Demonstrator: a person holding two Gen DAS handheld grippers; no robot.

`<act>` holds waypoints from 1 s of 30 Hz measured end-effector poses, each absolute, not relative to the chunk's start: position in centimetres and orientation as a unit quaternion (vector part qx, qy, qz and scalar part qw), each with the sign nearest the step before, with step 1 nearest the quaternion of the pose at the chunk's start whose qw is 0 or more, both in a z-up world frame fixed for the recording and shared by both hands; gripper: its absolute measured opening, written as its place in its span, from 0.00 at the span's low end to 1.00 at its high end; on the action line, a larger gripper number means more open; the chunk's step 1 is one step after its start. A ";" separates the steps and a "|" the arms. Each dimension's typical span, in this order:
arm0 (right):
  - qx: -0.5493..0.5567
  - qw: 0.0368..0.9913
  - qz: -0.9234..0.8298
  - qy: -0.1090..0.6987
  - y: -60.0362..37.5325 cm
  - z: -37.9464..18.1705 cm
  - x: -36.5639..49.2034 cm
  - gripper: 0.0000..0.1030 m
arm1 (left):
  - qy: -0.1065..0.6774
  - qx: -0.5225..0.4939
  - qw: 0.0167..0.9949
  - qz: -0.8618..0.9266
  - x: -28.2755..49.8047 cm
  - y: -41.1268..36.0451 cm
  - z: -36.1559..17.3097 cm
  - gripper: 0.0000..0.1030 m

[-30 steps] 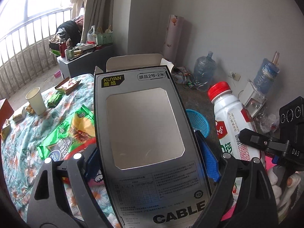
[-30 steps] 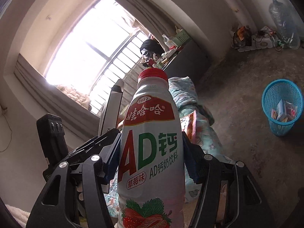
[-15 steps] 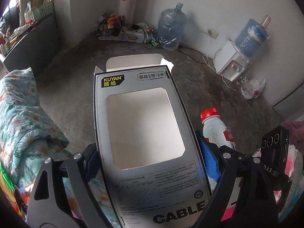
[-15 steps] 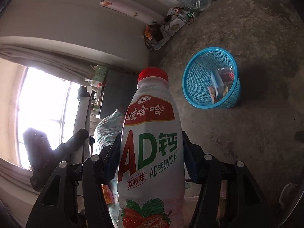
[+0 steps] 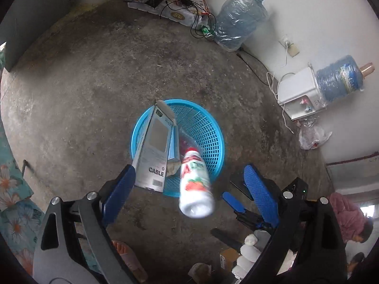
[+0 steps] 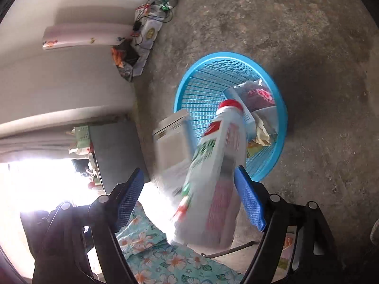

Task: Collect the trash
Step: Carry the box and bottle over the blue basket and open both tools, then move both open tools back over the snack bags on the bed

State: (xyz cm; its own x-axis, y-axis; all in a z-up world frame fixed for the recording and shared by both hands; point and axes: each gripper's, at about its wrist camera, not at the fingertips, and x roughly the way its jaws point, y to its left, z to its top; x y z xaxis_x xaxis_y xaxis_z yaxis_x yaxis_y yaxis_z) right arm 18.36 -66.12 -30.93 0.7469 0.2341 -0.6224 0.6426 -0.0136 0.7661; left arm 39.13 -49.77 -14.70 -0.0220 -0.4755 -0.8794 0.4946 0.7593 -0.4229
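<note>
A blue mesh basket (image 5: 214,127) stands on the concrete floor under both grippers. The grey CABLE box (image 5: 154,149) drops free, its top over the basket rim and its lower corner close by my left finger (image 5: 118,194). My left gripper (image 5: 189,189) is opening, with no pad pressing on anything. The white AD milk bottle (image 5: 194,187) falls cap first toward the basket. In the right wrist view the bottle (image 6: 213,177) is blurred between the opening jaws of my right gripper (image 6: 189,196), loose from the pads. The box (image 6: 173,146) falls beside it. The basket (image 6: 283,123) holds a red packet (image 6: 257,97) and paper.
Two water jugs (image 5: 239,16) and a white dispenser (image 5: 300,94) line the wall, with power strips and cables (image 5: 180,11) in the corner. A plastic bag (image 5: 312,137) lies on the floor. Floral bedding (image 5: 11,189) is at the left edge. A gloved hand (image 5: 248,248) holds the right gripper.
Both grippers swung down from the bed to above the basket. Their jaws spread and let go: the box and the bottle, gripped earlier, now fall toward the basket.
</note>
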 end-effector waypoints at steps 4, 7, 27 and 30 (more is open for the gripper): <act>0.659 0.660 -0.167 0.320 -64.5 -30.2 16.7 0.74 | 0.600 0.005 0.707 -0.374 38.0 -47.9 -13.6 0.86; 0.642 0.673 -0.173 0.324 -63.0 -29.4 14.9 0.74 | 0.573 0.014 0.720 -0.392 36.4 -46.6 -11.7 0.86; 0.318 0.881 -0.147 0.318 -45.9 -9.8 12.1 0.76 | 0.373 -0.014 0.813 -0.447 21.7 -25.3 6.2 0.86; 0.267 0.907 -0.140 0.293 -43.0 -6.7 11.9 0.83 | 0.357 -0.017 0.834 -0.421 20.4 -20.8 7.2 0.86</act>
